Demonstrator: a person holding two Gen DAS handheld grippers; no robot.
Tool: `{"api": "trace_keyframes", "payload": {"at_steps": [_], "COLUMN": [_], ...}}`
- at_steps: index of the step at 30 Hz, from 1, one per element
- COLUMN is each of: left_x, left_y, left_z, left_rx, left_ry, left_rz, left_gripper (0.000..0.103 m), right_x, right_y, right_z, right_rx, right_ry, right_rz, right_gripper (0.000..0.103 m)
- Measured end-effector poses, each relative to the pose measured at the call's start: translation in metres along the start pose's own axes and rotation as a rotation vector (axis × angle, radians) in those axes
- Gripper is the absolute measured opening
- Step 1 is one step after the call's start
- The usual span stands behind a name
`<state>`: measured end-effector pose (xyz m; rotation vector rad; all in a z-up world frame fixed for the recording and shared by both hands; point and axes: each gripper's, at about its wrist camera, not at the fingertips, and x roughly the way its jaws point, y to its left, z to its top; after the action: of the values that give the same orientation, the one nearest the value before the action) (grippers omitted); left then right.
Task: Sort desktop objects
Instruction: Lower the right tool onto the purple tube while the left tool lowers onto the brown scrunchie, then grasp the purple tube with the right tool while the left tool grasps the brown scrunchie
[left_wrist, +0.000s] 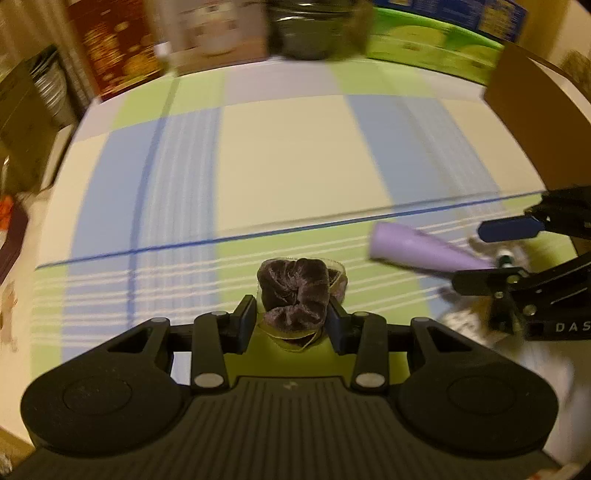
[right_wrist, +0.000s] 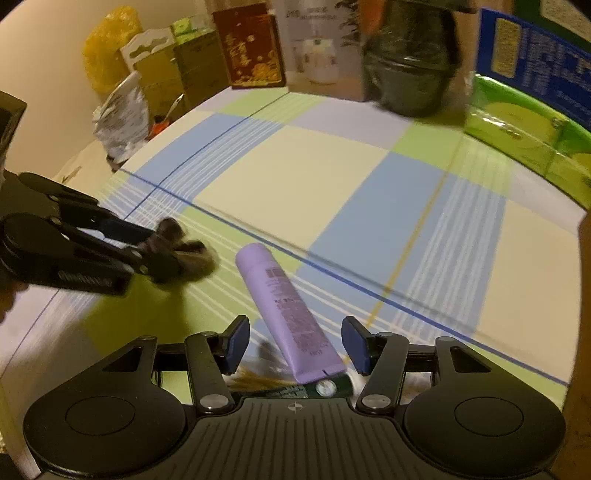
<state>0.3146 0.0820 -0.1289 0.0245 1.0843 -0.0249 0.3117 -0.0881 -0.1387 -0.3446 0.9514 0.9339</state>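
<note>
My left gripper (left_wrist: 291, 325) is shut on a dark purple velvet scrunchie (left_wrist: 293, 291) and holds it just above the checked tablecloth (left_wrist: 295, 155). In the right wrist view the same gripper (right_wrist: 159, 254) shows at the left with the scrunchie (right_wrist: 184, 247). A lilac tube (right_wrist: 288, 314) lies on the cloth with its crimped end between the fingers of my right gripper (right_wrist: 295, 347), which is open and not touching it. In the left wrist view the tube (left_wrist: 417, 251) lies at the right, with the right gripper (left_wrist: 491, 254) around its far end.
Boxes (right_wrist: 255, 48), a dark glass jar (right_wrist: 410, 74) and a green package (right_wrist: 524, 133) line the far edge of the table. A brown cardboard box (left_wrist: 532, 122) stands at the right. Bags and cartons (right_wrist: 122, 114) sit beyond the left edge. Some small items lie under the right gripper (right_wrist: 273, 384).
</note>
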Motion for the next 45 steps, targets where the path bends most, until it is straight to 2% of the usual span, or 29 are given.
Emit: {"api": "trace_keyframes", "payload": {"at_steps": [4,9,11,16,19,21,27,31,33,35,37,39,41,42,43,45], "left_x": [-0.007,-0.017,-0.019,-0.024,-0.026,-0.027,-0.03,-0.035,-0.038,-0.043,-0.047,-0.048,-0.047,-0.045,-0.043,-0.039], "left_y": [0.021,0.036,0.038,0.04,0.039,0.04,0.041,0.039,0.038,0.037,0.037,0.037,0.038,0.038,0.038,0.037], "left_z": [-0.009,-0.021,-0.026,-0.035,-0.039,-0.041,-0.05,-0.057,-0.062,-0.065,-0.066,-0.063,-0.058,-0.055,-0.052,-0.045], "left_rx": [-0.048,-0.096,-0.113,-0.131,-0.14,-0.146,-0.158,-0.158,-0.158,-0.155,-0.162,-0.175,-0.189,-0.198,-0.206,-0.212], "left_ry": [0.007,0.011,0.012,0.02,0.02,0.023,0.036,0.039,0.039,0.03,0.019,0.001,-0.008,-0.011,-0.015,-0.024], "left_rz": [0.027,0.045,0.05,0.047,0.049,0.05,0.049,0.047,0.037,0.032,0.03,0.032,0.035,0.041,0.051,0.064], "left_gripper": [0.036,0.036,0.036,0.036,0.033,0.031,0.019,0.018,0.019,0.027,0.041,0.047,0.057,0.074,0.084,0.085], "right_x": [0.012,0.026,0.03,0.038,0.042,0.044,0.045,0.039,0.034,0.029,0.024,0.022,0.024,0.024,0.024,0.025], "right_y": [0.005,0.012,0.014,0.02,0.025,0.031,0.056,0.069,0.074,0.077,0.078,0.078,0.075,0.074,0.073,0.071], "right_z": [0.005,0.008,0.009,0.016,0.021,0.024,0.022,0.015,0.008,0.002,-0.003,-0.005,-0.003,-0.003,-0.003,-0.003], "right_rx": [-0.031,-0.084,-0.108,-0.142,-0.148,-0.146,-0.103,-0.04,-0.036,-0.035,-0.046,-0.044,-0.033,-0.016,-0.004,0.01], "right_ry": [0.02,0.042,0.043,0.047,0.052,0.058,0.079,0.105,0.109,0.107,0.092,0.077,0.069,0.065,0.059,0.056], "right_rz": [0.008,-0.007,-0.012,-0.011,-0.005,0.0,0.093,0.138,0.131,0.109,0.058,0.01,-0.011,-0.017,-0.02,-0.019], "right_gripper": [0.051,0.043,0.038,0.035,0.029,0.023,0.022,0.021,0.021,0.021,0.021,0.021,0.021,0.021,0.021,0.022]}}
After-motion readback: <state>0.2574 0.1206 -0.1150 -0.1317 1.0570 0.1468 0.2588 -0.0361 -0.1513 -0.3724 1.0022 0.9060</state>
